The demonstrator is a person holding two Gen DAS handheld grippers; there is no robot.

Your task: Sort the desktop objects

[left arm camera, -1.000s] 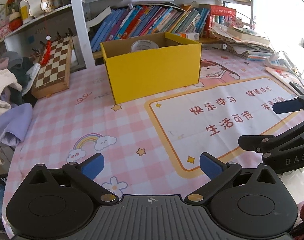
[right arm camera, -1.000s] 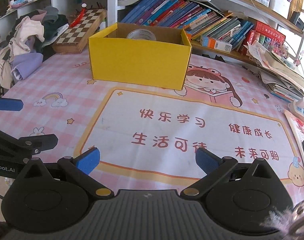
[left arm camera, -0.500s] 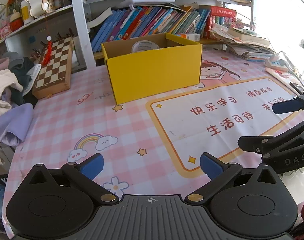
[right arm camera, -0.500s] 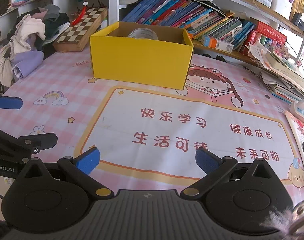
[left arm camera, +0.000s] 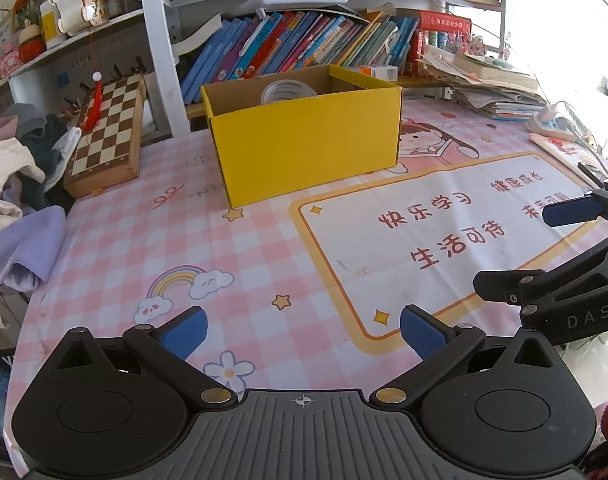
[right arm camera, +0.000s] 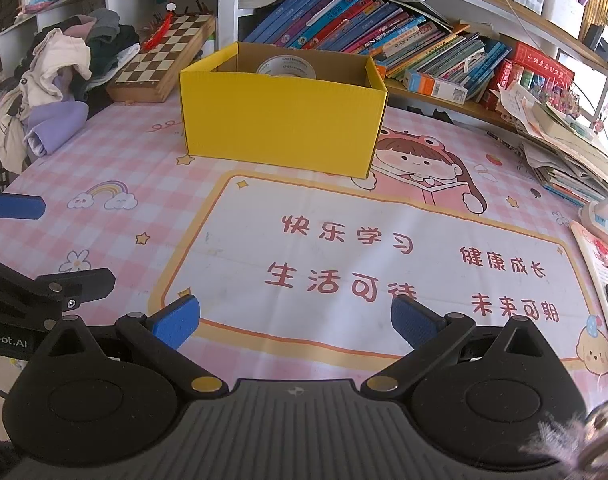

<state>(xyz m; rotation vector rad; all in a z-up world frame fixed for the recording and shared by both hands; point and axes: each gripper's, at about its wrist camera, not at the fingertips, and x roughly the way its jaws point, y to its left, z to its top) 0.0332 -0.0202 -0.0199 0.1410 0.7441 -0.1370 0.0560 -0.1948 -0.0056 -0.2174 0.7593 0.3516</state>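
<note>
Corrugated yellow cardboard box (left arm camera: 304,148) stands open-topped at the back of the surface (left arm camera: 116,248), which is covered by a smooth pink checked mat printed with a rainbow, stars and a cartoon girl. Inside the box I see one roll of tape (left arm camera: 288,91), a pale ring standing against the rear wall; whatever else lies in there is hidden by the walls. I hold both tools low over the near edge. My left tongs (left arm camera: 302,332) are spread wide with nothing between the two ribbed blue pads, and my right tongs (right arm camera: 294,320) are likewise spread wide and bare. Each tool shows at the edge of the other's view, side by side and apart. One wooden chessboard (right arm camera: 166,58) leans on the left, a red tassel draped over it, beside a soft heap of clothes (right arm camera: 60,80). Behind the box, a long row of slanting books (left arm camera: 300,46) fills the shelf, with a loose stack of papers (right arm camera: 559,148) to the right.
</note>
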